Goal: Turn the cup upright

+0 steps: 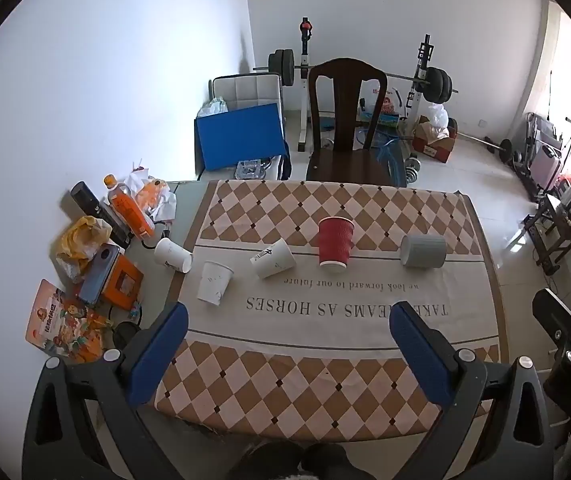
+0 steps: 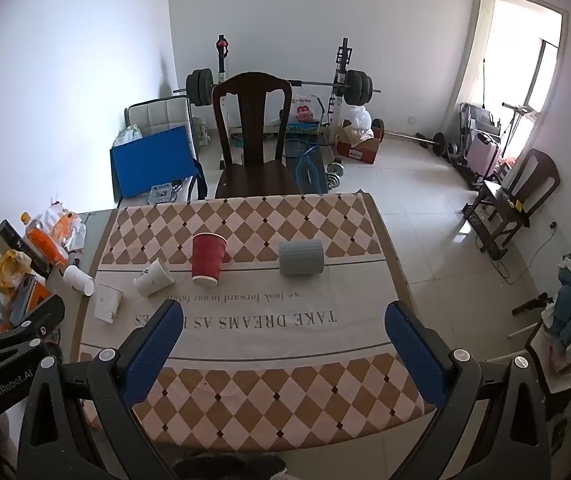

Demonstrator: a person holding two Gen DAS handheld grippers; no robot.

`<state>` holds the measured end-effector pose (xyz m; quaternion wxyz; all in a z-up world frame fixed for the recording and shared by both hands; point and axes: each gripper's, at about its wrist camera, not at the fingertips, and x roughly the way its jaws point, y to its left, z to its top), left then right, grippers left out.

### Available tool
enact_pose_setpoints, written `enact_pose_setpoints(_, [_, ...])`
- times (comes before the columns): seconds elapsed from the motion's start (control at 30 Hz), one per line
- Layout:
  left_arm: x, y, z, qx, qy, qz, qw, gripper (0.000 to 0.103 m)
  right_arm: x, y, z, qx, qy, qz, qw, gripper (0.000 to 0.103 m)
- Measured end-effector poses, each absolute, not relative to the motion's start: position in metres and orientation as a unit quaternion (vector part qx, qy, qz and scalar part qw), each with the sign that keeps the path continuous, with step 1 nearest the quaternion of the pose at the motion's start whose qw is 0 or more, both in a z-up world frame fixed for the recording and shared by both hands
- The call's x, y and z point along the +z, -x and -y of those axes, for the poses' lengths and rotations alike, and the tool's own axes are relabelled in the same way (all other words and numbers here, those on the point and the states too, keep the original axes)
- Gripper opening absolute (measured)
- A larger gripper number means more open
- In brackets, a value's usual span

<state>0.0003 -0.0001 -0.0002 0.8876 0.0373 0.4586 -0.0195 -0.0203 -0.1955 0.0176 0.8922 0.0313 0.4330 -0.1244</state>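
Several cups lie in a row across the checked tablecloth [image 1: 325, 380]. A red ribbed paper cup [image 1: 335, 244] [image 2: 208, 258] stands upside down. A grey ribbed cup [image 1: 423, 251] [image 2: 300, 258] lies on its side to its right. Three white paper cups sit to the left: one [image 1: 272, 258] [image 2: 153, 277] tipped on its side, one [image 1: 214, 283] [image 2: 107, 303] standing mouth down, one [image 1: 173, 255] [image 2: 80, 279] on its side off the cloth. My left gripper [image 1: 289, 312] and right gripper [image 2: 283, 310] are both open and empty, above the table's near half.
Clutter lies on the table's left edge: an orange bottle [image 1: 127, 207], a yellow bag [image 1: 81, 240], a phone [image 1: 99, 274], snack packets [image 1: 65, 330]. A dark wooden chair [image 1: 347, 128] stands behind the table. A weight bench and barbell [image 1: 433, 80] stand at the wall.
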Motion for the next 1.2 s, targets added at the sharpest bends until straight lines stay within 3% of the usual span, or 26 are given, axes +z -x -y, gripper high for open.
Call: enact_pose_setpoints(1.2, [0.017, -0.002, 0.006, -0.021, -0.035, -0.449, 0.893, 0.103, 0.025, 0.033, 0.201, -0.132, -0.030, -0.427, 0.894, 0.102])
